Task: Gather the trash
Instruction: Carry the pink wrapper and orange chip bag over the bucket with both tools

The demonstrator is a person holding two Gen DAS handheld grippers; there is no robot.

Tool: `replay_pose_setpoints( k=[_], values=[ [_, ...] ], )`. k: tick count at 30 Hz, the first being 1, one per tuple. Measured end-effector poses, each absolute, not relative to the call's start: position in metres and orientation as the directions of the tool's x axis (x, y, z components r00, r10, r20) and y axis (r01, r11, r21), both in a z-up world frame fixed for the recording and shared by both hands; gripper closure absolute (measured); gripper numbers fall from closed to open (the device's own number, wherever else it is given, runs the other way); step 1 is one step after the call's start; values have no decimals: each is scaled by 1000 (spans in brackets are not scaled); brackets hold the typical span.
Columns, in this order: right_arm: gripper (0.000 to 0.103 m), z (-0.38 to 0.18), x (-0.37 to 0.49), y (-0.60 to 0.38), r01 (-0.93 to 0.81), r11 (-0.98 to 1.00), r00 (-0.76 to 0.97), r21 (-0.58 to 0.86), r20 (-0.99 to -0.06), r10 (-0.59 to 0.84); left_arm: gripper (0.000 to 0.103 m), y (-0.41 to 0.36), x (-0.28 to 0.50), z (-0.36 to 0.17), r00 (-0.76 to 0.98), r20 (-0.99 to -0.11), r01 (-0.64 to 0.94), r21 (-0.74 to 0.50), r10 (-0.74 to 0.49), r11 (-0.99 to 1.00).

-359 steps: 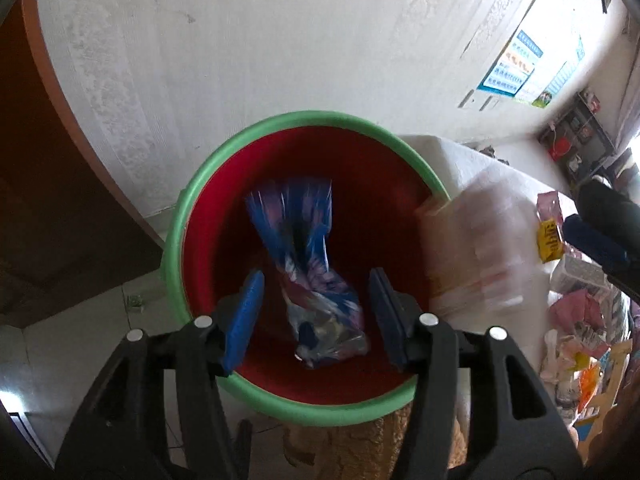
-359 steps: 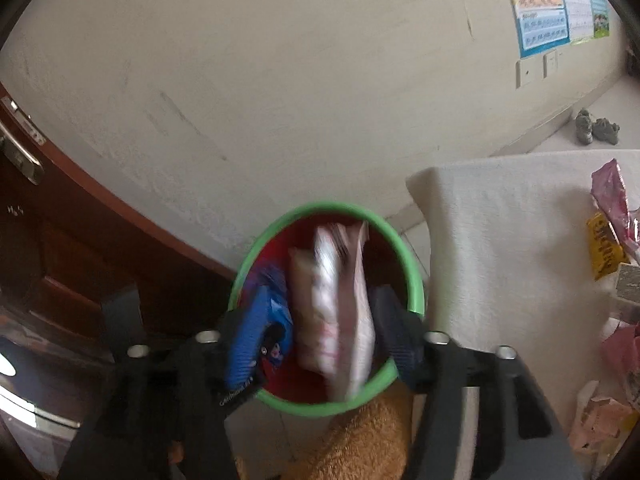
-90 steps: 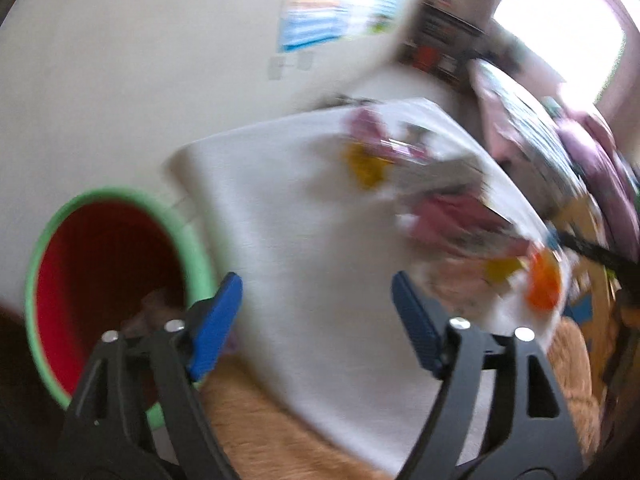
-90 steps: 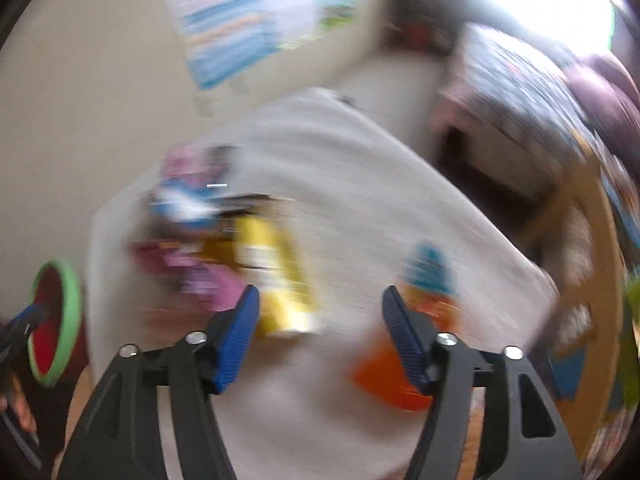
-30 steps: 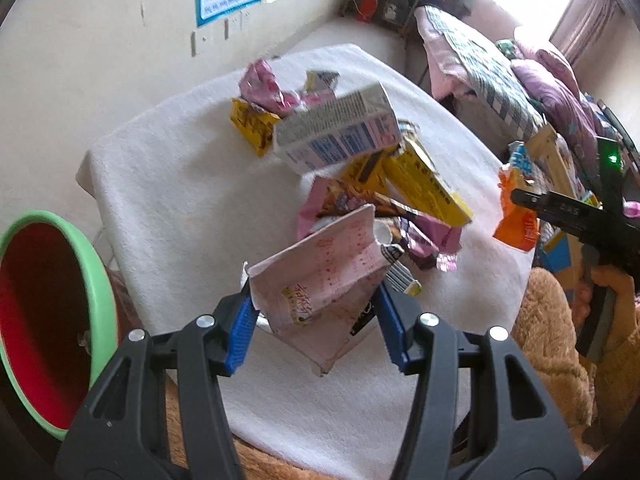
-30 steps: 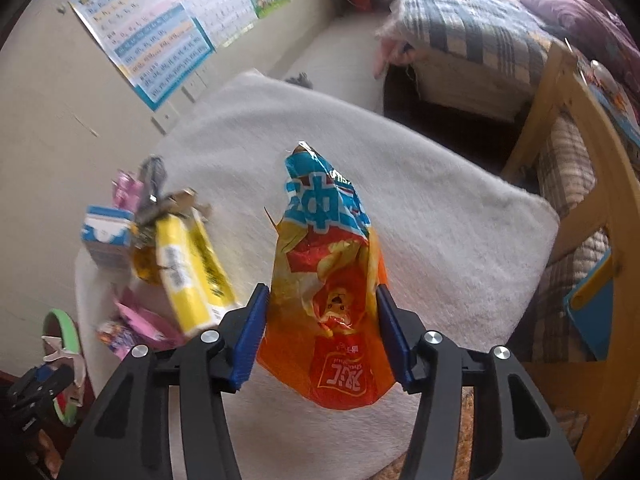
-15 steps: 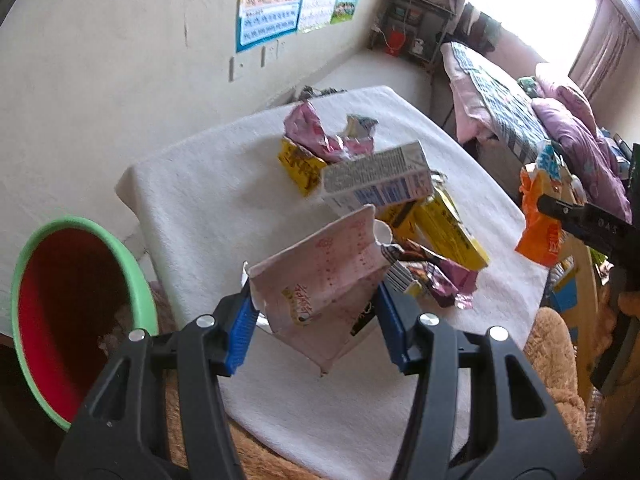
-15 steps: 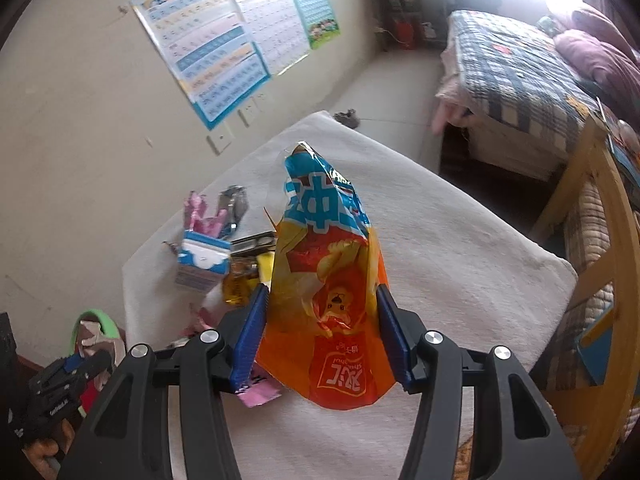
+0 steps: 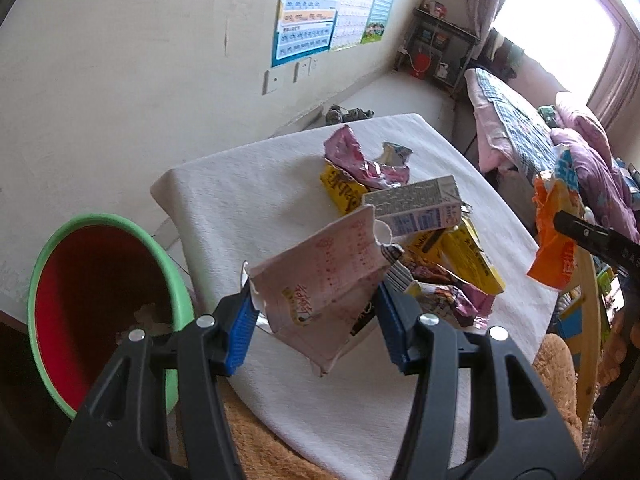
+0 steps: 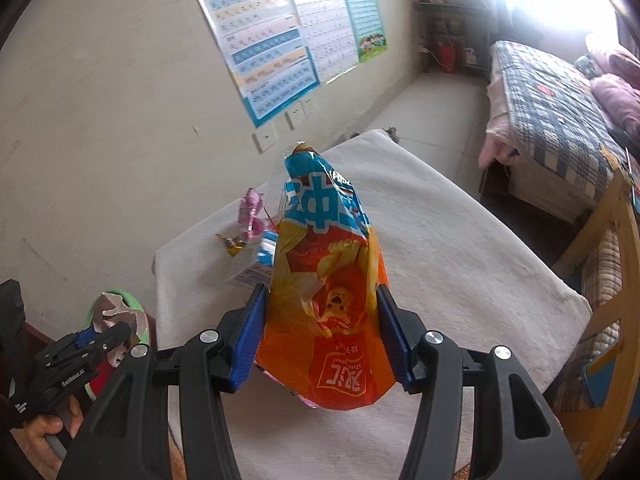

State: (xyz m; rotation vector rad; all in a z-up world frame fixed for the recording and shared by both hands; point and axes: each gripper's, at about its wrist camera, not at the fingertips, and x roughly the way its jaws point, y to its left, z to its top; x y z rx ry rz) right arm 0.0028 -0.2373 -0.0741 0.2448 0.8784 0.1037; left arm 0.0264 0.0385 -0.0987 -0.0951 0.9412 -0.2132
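Bin [image 9: 48, 256] lies lower-left of the left gripper [image 9: 316, 320], clamped on a pink carton [image 9: 320, 280] (nearer hand); right gripper [image 10: 324, 336], further off, pinches an orange snack bag [image 10: 328, 280], upright above the table [image 10: 460, 264].

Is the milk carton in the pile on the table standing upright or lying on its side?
On its side: the milk carton lies lengthwise atop the yellow packets, one long printed face turned up.

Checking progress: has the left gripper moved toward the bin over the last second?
Yes. The left gripper, holding the pink carton, has swung toward the bin, which fills more of its view.
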Motion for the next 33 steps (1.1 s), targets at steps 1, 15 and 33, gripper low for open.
replay_pose_setpoints(
  k=[1, 15, 33],
  values=[
    [50, -74, 3, -235, 5, 967, 635, 253, -748, 193, 51, 41, 26, -99, 571, -791, 135, -174, -220, 975],
    [50, -73, -1, -156, -171, 960, 586, 222, -760, 280, 51, 89, 19, -96, 621, -767, 22, -191, -163, 981],
    [50, -84, 9, -47, -405, 898, 480, 171, -796, 368, 51, 193, -8, -115, 617, -786, -216, -205, -29, 955]
  ],
)
